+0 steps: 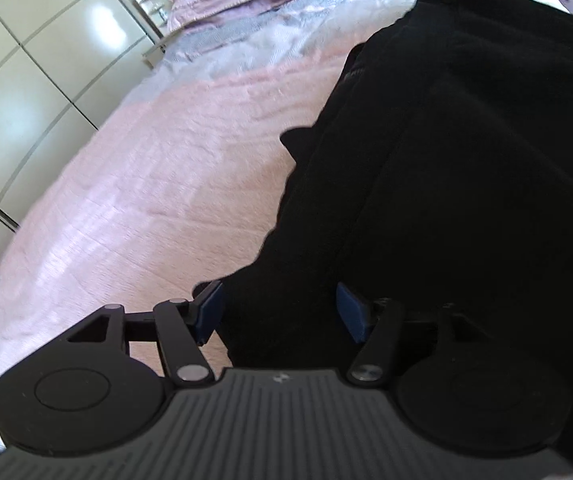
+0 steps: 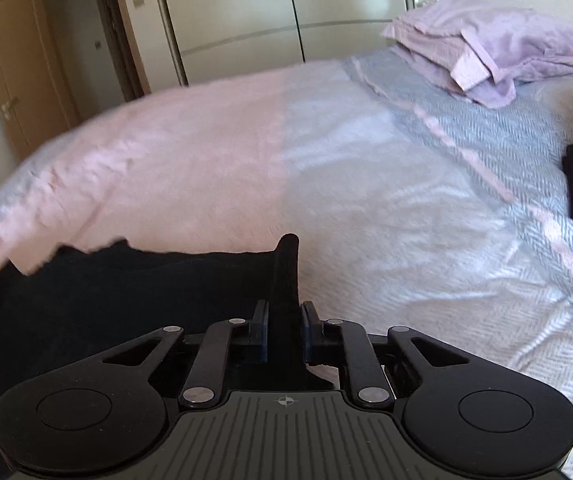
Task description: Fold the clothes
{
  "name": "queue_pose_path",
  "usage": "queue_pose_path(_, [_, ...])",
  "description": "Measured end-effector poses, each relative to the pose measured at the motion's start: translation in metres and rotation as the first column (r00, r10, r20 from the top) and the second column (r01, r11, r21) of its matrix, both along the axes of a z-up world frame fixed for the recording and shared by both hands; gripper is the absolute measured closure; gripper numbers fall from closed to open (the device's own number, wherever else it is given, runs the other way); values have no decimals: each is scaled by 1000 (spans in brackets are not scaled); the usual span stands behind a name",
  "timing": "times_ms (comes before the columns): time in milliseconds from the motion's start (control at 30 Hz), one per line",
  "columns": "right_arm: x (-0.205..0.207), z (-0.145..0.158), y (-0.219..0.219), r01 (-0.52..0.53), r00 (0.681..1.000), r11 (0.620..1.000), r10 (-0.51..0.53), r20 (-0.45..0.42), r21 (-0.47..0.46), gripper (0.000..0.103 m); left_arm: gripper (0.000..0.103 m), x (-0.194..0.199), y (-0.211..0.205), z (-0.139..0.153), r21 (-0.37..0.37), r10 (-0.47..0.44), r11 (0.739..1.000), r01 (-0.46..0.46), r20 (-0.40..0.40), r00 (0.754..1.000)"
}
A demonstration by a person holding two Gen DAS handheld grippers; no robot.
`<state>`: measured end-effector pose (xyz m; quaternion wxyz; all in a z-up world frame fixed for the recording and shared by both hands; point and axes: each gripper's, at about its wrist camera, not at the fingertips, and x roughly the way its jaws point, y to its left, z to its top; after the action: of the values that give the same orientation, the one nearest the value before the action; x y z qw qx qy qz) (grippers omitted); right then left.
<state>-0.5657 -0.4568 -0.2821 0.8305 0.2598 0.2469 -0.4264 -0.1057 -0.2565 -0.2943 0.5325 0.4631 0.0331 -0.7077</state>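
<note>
Fingers [image 2: 264, 326] of R gripper [image 2: 284, 326] pinch rumpled black garment [image 2: 126, 292].

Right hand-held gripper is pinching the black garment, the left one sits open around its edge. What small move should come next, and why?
Probably shut the left hand-held gripper on the black fabric garment. Its jaws stand apart with cloth between them, while the right hand-held gripper already clamps a raised fold of the garment. With both sides held, the piece could be lifted and folded over the pink and grey bedspread.
</note>
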Motion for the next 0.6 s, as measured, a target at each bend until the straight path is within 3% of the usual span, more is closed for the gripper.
queue_pose_path(100, [-3,-11,-10,17,998,998,-20,57,67,89,42,12,-3,11,10,63,998,-63,-80,995])
queue_pose_path(167, [3,-8,-7,-5,999,999,4,32,42,89,43,28,-3,21,18,134,991,-133,-157,978])
queue_pose_path(267, [7,-4,-3,-33,999,999,33,10,23,89,46,54,-5,28,77,251,968,-239,-285,925])
queue_pose_path(400, [6,-12,-5,-18,999,999,17,28,51,88,55,72,-13,23,178,317,948,-265,-437,842])
queue_pose_path(433, [5,-14,-4,-12,999,998,10,33,55,88,61,73,-16,20,204,327,944,-261,-454,829])
queue_pose_path(467, [6,-15,-4,-8,999,998,6,33,58,88,73,74,-20,16,229,337,939,-256,-469,817])
queue_pose_path(533, [7,-15,-3,-6,1000,998,4,25,59,88,87,72,-21,16,220,333,941,-257,-466,820])
queue_pose_path(600, [8,-13,-1,-4,1000,998,3,15,59,88,90,68,-16,23,169,320,947,-273,-442,838])
